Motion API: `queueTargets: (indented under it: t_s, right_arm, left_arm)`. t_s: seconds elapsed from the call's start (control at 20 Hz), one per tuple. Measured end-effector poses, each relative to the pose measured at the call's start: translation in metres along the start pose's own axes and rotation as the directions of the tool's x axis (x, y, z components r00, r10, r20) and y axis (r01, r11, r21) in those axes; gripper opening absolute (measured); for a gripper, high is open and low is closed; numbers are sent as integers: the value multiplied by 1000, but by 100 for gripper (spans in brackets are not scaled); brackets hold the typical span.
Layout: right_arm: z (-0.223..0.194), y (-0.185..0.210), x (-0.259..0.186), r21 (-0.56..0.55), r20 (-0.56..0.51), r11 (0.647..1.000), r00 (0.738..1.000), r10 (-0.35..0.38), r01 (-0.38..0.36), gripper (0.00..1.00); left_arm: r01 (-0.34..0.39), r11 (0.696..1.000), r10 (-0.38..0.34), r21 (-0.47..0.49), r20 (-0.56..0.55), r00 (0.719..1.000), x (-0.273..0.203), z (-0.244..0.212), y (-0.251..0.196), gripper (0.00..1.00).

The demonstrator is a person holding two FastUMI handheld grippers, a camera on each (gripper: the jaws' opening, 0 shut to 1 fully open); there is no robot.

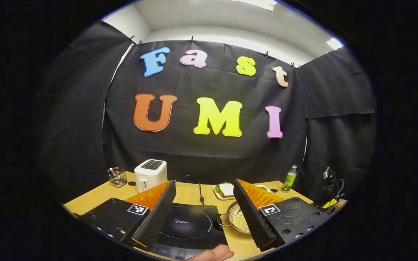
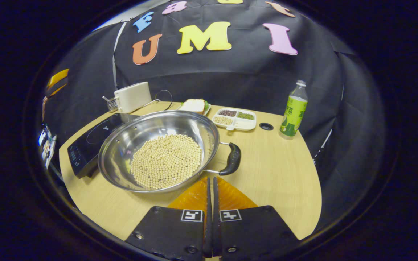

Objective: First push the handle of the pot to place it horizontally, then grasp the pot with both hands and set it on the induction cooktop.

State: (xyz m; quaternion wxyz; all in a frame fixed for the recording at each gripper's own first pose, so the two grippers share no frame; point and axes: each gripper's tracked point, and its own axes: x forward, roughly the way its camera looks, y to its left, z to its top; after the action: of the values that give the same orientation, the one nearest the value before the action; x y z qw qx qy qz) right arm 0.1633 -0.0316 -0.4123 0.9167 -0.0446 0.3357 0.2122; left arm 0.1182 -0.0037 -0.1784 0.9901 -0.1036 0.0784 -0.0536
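In the right gripper view a steel pot (image 2: 151, 127) with pale beans (image 2: 165, 159) stands on the wooden table (image 2: 278, 174). One black handle (image 2: 232, 158) points right. The black induction cooktop (image 2: 93, 141) lies just left of it, its edge touching or under the pot's rim. My right gripper (image 2: 210, 179) is shut and empty, its tips close to the pot's near rim below that handle. My left gripper (image 1: 204, 181) is open wide above the cooktop (image 1: 187, 224). The pot (image 1: 230, 214) sits partly hidden behind its right finger, a handle (image 1: 218, 222) toward the cooktop.
A white toaster (image 2: 132, 96) and a wire rack (image 1: 117, 177) stand at the back left. A sandwich plate (image 2: 194, 105), a divided tray of grains (image 2: 236, 119) and a green bottle (image 2: 294, 110) line the back. A person's fingertip (image 1: 212, 253) shows at the bottom of the left gripper view.
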Motion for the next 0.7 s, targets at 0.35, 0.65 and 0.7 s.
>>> queueTargets:
  t_s: [0.35,0.65,0.7]
  right_arm:
    - [51,16,-82,-28,158,997,985,-72,77,7]
    - [101,31,-119,48,268,994,957,-108,99,52]
    - [107,33,-122,48,277,994,955,-109,99,65]
  left_arm:
    - [-15,1000,15,3,-28,1000,4,-15,11,95]
    - [25,998,-18,62,-117,993,21,-46,-12,95]
    - [30,997,-20,71,-135,991,25,-53,-16,95]
